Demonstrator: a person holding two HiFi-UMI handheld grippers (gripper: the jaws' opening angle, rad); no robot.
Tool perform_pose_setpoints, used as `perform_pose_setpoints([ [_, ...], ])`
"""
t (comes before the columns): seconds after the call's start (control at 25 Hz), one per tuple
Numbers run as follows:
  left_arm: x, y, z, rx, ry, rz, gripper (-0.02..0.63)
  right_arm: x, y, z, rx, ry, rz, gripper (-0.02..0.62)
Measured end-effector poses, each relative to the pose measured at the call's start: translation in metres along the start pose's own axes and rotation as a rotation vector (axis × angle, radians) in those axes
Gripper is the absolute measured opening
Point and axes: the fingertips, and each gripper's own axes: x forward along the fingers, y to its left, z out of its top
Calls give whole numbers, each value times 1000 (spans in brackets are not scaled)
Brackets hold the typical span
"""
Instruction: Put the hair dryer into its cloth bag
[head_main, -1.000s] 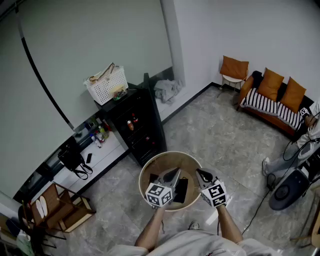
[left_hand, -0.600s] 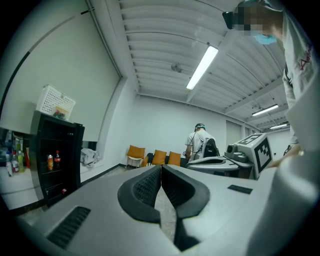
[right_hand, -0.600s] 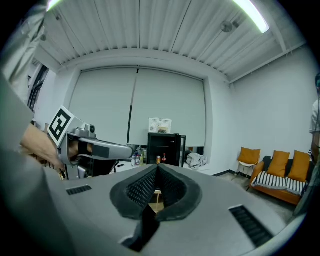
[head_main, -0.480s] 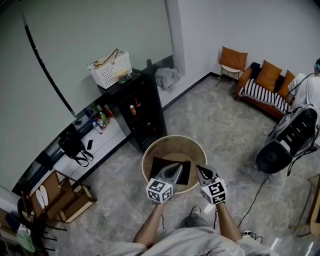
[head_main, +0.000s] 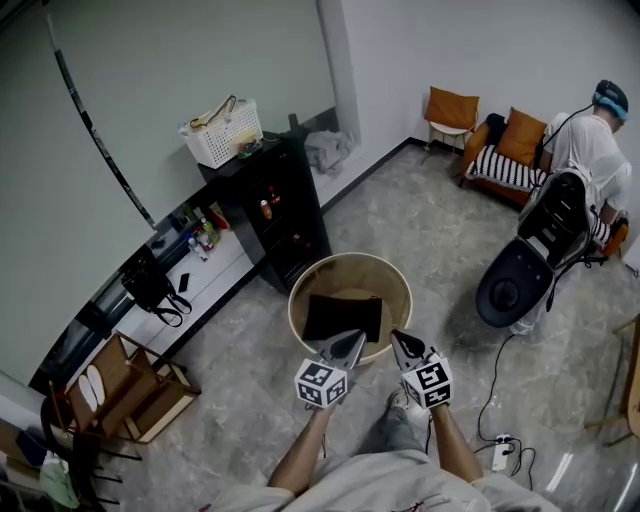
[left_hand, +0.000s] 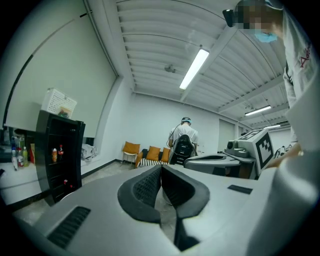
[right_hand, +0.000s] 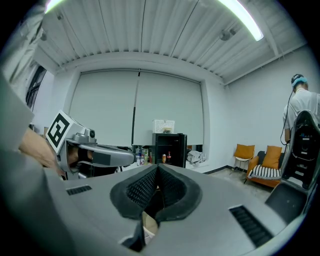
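**Tools.** L gripper (head_main: 350, 342) and R gripper (head_main: 396, 340): both jaw pairs are fully together, pad on pad, w/ nothing between them. Each gripper view shows the ribbed pads meeting and only the room beyond. We hold both about level, side by side but not touching, tips over the near rim of the round wooden table (head_main: 297, 300).

**Task items.** A flat dark cloth bag (head_main: 343, 317) lies in the middle of the table top, just beyond the tips. No hair dryer shows as a separate item in any view. The bag's mouth and any bulge are too small to read from the head view.

**Stage.** The scene fits two cases:
1. dryer outside the bag and out of shot;
2. dryer already inside, bag lying closed.

We judge no further than that.

**Doing it well.**
- Check first: bring the head view down over the table until the bag's outline, mouth and cord (if any) are legible.
- Keep both tips clear of the cloth while checking; a shut tip dragged over thin fabric will slide or bunch it.
- Keep L and R apart so the marker cubes don't knock together.
- Mind the cable and power strip (head_main: 497, 452) on the floor to our right when stepping in.
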Motion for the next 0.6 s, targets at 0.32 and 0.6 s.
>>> perform_pose_setpoints([
  [0.32,-50,-48,-13,5,9,-27,32,-54,50,-11,3,15,-14,28],
  [0.6,-80,-83,-25,-1,8,-38,32,-92,72,-13,6,3,-34,28],
])
